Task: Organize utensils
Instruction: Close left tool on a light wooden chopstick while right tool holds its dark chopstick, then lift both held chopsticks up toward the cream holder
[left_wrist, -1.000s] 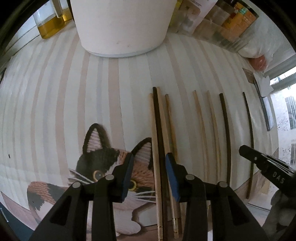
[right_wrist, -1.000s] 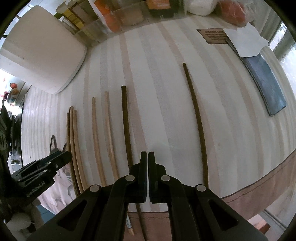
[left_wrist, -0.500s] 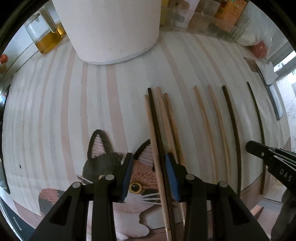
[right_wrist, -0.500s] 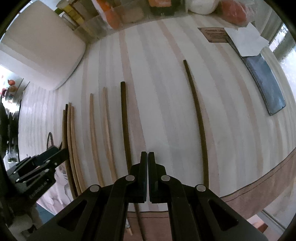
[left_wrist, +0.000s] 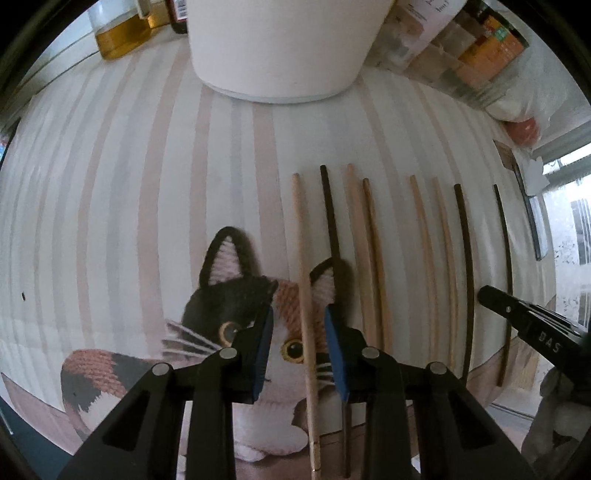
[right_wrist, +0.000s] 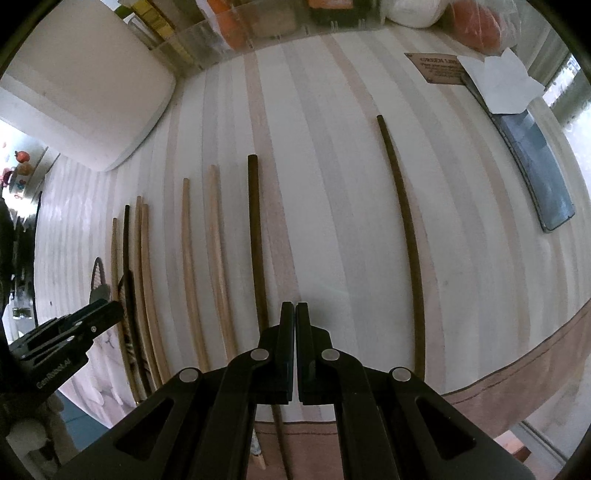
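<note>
Several chopsticks, light wood and dark, lie in a row on the striped cloth. My left gripper (left_wrist: 298, 325), with blue pads, points down over a knitted cat mat (left_wrist: 236, 295). Its jaws are closing around one light chopstick (left_wrist: 301, 240), and the pads stand clear of it on both sides. A dark chopstick (left_wrist: 330, 210) runs just behind the right finger. My right gripper (right_wrist: 296, 306) is shut on nothing, hovering beside a dark chopstick (right_wrist: 255, 229), with another dark one (right_wrist: 402, 221) further right. Each gripper shows in the other's view: the right gripper (left_wrist: 482, 293) and the left gripper (right_wrist: 114, 308).
A big white container (left_wrist: 280, 48) stands at the back, an oil bottle (left_wrist: 118, 33) to its left and a clear organiser of packets (left_wrist: 480, 55) to its right. A dark slab (right_wrist: 535, 173) and white paper (right_wrist: 498, 81) lie far right. The cloth's brown hem (right_wrist: 517, 369) marks the front edge.
The light chopstick now lies apart from the dark one and alone between the left jaws, which have narrowed. The right gripper has not moved.
</note>
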